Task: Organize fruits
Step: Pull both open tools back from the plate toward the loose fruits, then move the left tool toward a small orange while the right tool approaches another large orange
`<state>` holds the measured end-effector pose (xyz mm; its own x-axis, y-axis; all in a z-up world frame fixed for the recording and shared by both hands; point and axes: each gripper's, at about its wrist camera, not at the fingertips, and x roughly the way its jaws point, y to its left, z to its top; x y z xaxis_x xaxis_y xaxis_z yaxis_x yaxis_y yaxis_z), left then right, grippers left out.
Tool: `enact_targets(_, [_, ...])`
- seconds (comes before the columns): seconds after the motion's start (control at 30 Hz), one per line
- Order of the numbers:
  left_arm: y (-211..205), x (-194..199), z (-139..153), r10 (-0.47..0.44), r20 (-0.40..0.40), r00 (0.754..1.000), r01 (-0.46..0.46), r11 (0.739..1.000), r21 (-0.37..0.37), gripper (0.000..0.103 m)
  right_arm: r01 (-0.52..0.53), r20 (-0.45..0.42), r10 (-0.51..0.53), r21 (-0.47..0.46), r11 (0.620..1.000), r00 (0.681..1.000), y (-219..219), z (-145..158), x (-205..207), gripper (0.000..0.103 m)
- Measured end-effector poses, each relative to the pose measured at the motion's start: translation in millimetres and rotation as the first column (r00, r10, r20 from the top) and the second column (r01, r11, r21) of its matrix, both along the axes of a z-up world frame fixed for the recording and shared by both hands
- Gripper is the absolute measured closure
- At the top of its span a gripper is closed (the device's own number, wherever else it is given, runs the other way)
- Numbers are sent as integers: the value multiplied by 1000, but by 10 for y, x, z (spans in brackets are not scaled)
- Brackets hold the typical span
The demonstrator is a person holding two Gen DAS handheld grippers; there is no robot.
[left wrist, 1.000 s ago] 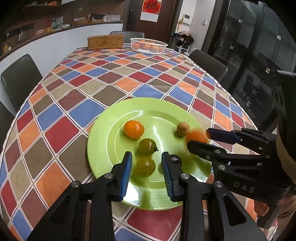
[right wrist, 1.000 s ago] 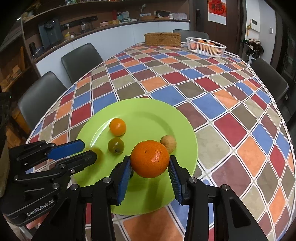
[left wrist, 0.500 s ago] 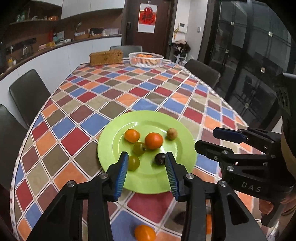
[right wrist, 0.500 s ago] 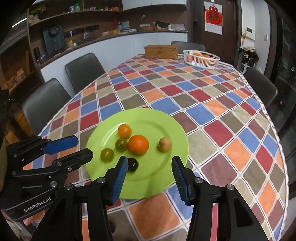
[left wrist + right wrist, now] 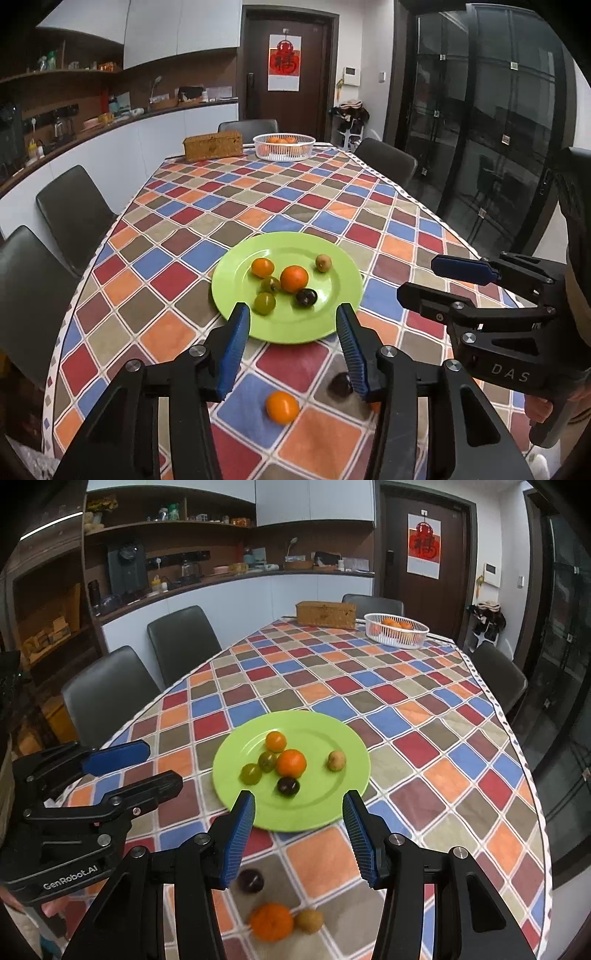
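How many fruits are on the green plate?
6, all near the middle of the plate: two orange ones, two green ones, a dark one, a tan one.

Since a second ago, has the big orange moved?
Yes. The big orange left the right gripper and now rests on the green plate, beside the dark fruit.

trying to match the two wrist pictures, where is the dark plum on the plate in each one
Left wrist: the plum lies on the green plate, low and right of the big orange, just above the gap between the fingers.
Right wrist: the plum lies directly below the big orange, left of the tan fruit.
Shared landmark: the white basket at the table's far end.
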<state>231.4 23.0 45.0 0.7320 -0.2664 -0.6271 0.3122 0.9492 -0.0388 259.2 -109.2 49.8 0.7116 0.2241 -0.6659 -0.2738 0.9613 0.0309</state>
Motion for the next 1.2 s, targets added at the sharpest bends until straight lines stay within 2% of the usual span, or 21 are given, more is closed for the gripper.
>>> enact_targets(0.27, [87,-378,50,-16,44,999,16,1000,13,50,32,7,-32,35,999,999,60,-20,-412,52])
enact_targets(0.47, [152,-542,-59,-32,43,999,30,999,31,48,56,-24,-54,76,996,998,102,-193,-612,52])
enact_targets(0.67, [170,-584,-242,-56,11,998,55,996,67,47,98,-77,-90,113,989,993,84,-429,-699,52])
enact_targets(0.97, [162,-529,-561,-102,-52,993,108,986,127,47,191,-163,-173,101,976,971,5,-761,-715,52])
enact_targets(1.2, [141,-394,-801,-124,-127,984,143,977,156,47,217,-214,-193,96,971,958,-1,-962,-651,52])
